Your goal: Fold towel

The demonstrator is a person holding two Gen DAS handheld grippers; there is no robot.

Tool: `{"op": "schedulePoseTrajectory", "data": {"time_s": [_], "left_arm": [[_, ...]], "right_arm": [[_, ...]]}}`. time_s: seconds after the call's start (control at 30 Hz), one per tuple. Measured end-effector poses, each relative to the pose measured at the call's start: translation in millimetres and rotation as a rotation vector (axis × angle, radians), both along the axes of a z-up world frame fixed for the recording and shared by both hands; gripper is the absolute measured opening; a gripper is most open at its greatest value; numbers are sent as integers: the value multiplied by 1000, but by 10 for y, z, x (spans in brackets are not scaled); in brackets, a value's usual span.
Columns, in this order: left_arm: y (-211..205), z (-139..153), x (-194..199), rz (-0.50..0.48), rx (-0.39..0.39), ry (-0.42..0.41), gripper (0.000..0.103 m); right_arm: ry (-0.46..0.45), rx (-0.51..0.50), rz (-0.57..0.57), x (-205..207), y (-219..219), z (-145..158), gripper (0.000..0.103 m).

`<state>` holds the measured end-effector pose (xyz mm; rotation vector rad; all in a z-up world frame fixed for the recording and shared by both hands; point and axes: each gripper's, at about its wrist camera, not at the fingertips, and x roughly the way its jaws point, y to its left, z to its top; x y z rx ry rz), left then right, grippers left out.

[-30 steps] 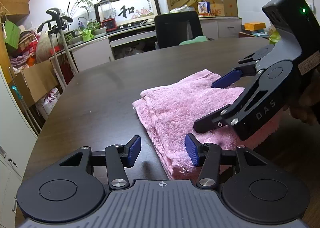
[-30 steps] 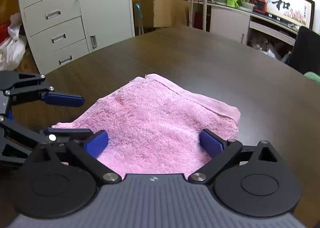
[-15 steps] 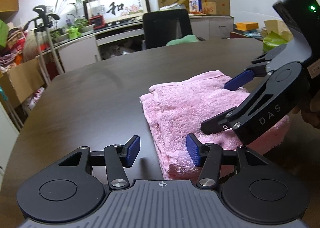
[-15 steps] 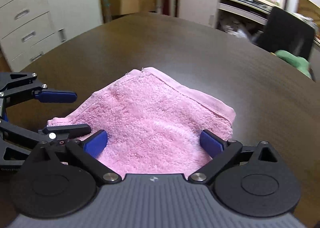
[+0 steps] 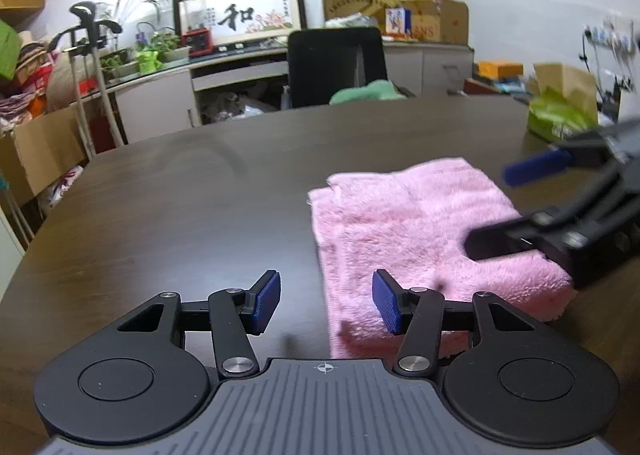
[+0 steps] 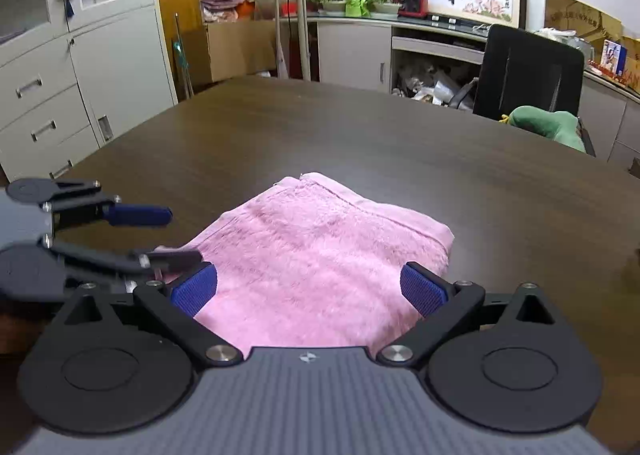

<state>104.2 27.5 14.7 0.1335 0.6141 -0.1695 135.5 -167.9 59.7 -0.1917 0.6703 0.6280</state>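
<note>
Dark wood worktop fills both views, with cabinets, a framed calligraphy panel and a black office chair behind it. Landmark: the pink towel, folded into a thick pad and lying flat on the worktop. My left claw sits at the towel's near left edge, jaws held partly apart; its right pad is over the pile, its left pad over bare wood, and I see nothing gripped. My right claw hovers over the towel's near side, jaws spread wide, pink pile showing between the pads without being pinched. From the left view, the right claw appears blurred above the towel's right edge.
</note>
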Motion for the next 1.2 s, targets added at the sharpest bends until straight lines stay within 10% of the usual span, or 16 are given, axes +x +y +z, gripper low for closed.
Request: {"op": "schedulePoseTrajectory", "data": {"time_s": [0.43,0.87,1.2], "left_arm": [[-169,-36,4,-23,73,6,53],[-159,-39,-20,-4,36,15,54],[-37,100,-139,54,-39,-30,79]], "right_arm": [[-175,-263,-82,-329,60,-259,100],[-246,-285,-206,-150,6,-321,101],[-294,-167,-256,-412,-138,-192,102]]}}
